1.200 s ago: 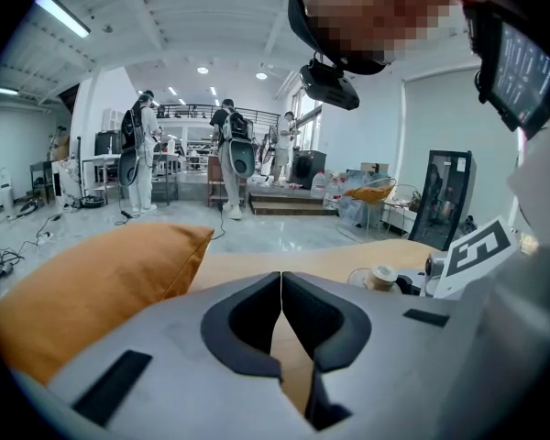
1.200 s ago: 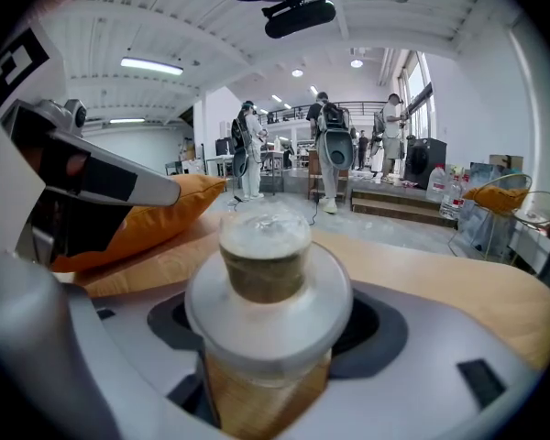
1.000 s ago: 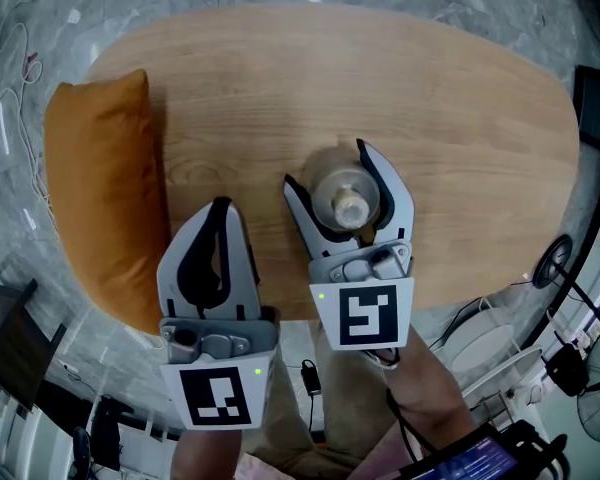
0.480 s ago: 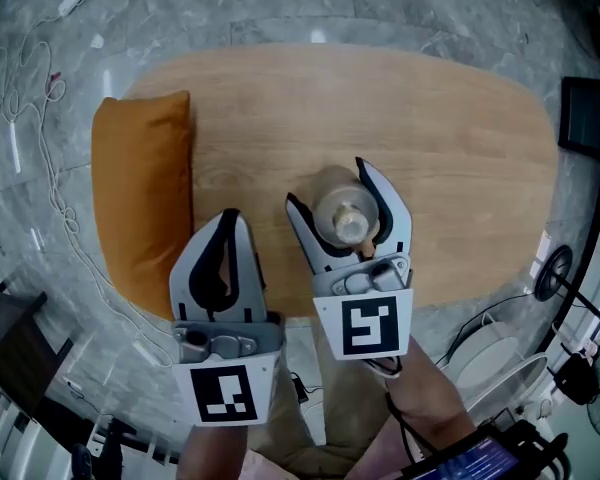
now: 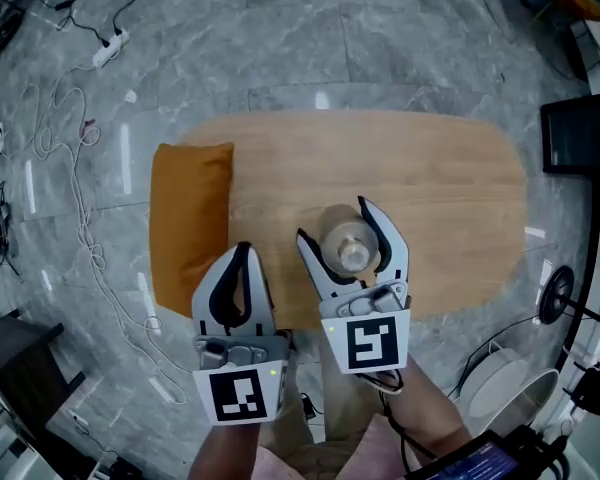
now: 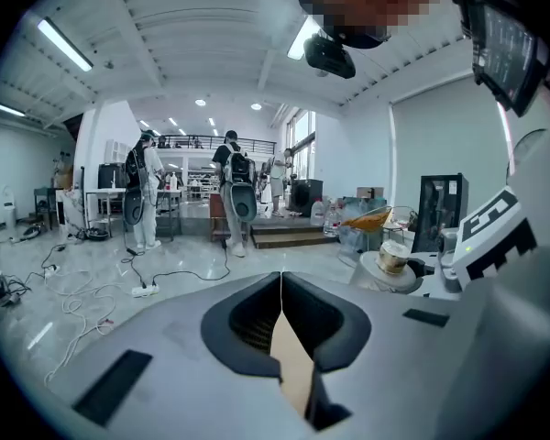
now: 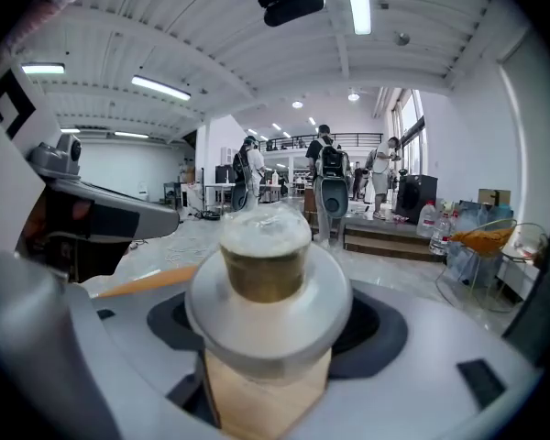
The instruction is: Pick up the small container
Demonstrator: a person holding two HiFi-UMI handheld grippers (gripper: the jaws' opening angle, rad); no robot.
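The small container (image 5: pixel 347 247), a clear jar with a wide pale lid and a tan top, sits between the fingers of my right gripper (image 5: pixel 333 221), which is shut on it above the oval wooden table (image 5: pixel 440 178). In the right gripper view the container (image 7: pixel 265 269) fills the centre, upright between the jaws. My left gripper (image 5: pixel 242 251) hangs to the left of it, shut and empty, over the table's near edge. Its jaws meet in a thin line (image 6: pixel 280 282) in the left gripper view, where the container (image 6: pixel 393 258) shows at the right.
An orange cushion (image 5: pixel 187 218) lies on the table's left end. Cables and a power strip (image 5: pixel 108 46) trail over the marble floor at the left. A black screen (image 5: pixel 580 133) stands at the right. Several people (image 6: pixel 231 186) stand far off in the hall.
The head view has risen, so the table now looks smaller and lower. Both grippers keep their places relative to each other, and the container stays held in the right one.
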